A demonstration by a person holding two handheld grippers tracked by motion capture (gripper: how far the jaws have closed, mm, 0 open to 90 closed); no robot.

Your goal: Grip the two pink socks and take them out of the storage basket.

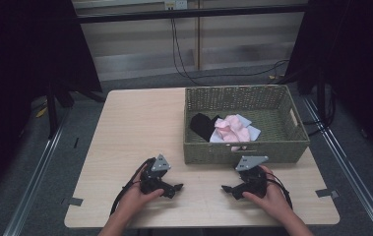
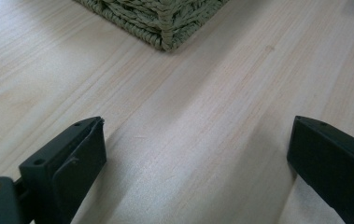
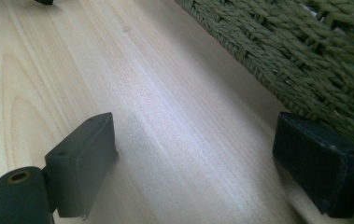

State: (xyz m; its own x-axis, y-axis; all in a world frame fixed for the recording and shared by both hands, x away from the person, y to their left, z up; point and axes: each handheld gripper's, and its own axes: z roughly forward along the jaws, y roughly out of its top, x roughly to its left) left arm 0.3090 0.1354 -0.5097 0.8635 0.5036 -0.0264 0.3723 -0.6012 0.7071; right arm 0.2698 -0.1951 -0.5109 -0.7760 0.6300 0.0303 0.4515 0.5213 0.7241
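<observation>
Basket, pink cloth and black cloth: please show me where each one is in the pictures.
basket (image 1: 245, 151), high view, on its woven front wall.
pink cloth (image 1: 232, 130), high view, on the middle of the crumpled pile inside the basket.
black cloth (image 1: 202, 125), high view, on its middle, left of the pink cloth.

I'm working in what looks like a lab: black curtains (image 1: 24, 54) at 9 and 3 o'clock, cables (image 1: 184, 54) hanging at 12, floor rails (image 1: 39, 172), tape marks (image 1: 74, 201) on the surface (image 1: 135, 128).
</observation>
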